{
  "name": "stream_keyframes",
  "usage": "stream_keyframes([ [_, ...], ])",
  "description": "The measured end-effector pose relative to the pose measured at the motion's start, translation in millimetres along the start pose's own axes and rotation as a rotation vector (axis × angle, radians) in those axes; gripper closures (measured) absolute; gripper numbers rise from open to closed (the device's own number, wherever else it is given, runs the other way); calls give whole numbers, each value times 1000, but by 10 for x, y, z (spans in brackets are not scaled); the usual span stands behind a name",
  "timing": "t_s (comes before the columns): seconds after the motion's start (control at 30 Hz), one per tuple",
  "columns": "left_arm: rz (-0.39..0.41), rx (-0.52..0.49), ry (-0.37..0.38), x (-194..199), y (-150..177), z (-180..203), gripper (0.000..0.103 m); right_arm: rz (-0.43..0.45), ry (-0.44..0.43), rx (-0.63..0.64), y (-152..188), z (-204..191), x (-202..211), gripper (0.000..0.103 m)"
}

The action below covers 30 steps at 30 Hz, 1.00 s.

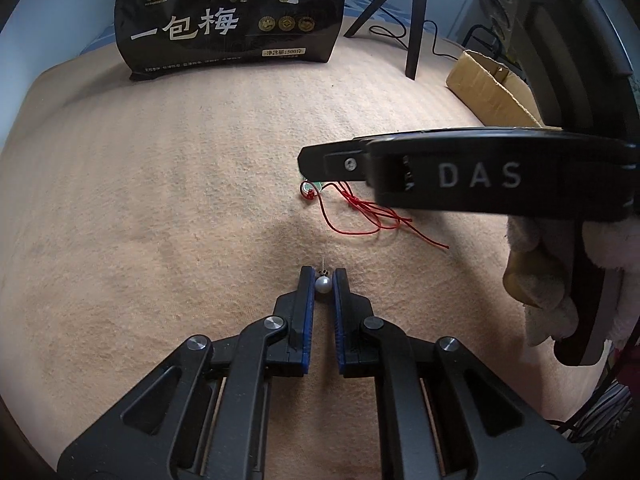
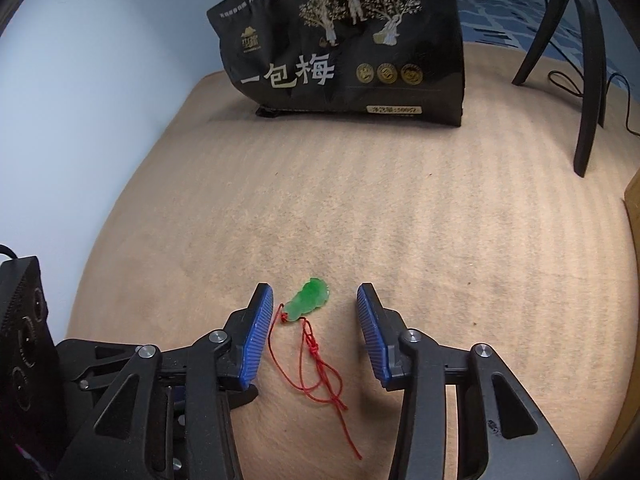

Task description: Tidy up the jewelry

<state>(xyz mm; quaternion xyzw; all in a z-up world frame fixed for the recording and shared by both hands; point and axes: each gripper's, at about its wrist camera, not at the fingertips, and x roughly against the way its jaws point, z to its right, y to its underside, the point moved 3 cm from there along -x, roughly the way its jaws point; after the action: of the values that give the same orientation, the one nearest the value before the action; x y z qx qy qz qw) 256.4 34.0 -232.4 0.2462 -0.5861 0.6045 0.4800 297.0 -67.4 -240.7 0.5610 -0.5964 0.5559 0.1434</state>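
A pearl stud earring with a thin pin pointing away sits between the blue pads of my left gripper, which is shut on it just above the beige blanket. A green jade pendant on a red cord lies on the blanket between the wide-open fingers of my right gripper. In the left wrist view the right gripper reaches in from the right above the pendant and its cord.
A black snack bag stands at the back; it also shows in the right wrist view. A black tripod and a cardboard box are at the back right. A blue wall is on the left.
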Motion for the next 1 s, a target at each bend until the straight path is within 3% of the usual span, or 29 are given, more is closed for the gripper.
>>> stream_keyframes([
  [0.5,12,46,-45,127,68,-304,96,-23,59,102,14,-274,-291,63],
  [0.67,16,65,-49,162,89,-399,96,-28,142,190,-16,-338,-379,77],
  [1.0,26,82,-58,260,99,-410,96,-19,155,204,36,-338,-248,78],
])
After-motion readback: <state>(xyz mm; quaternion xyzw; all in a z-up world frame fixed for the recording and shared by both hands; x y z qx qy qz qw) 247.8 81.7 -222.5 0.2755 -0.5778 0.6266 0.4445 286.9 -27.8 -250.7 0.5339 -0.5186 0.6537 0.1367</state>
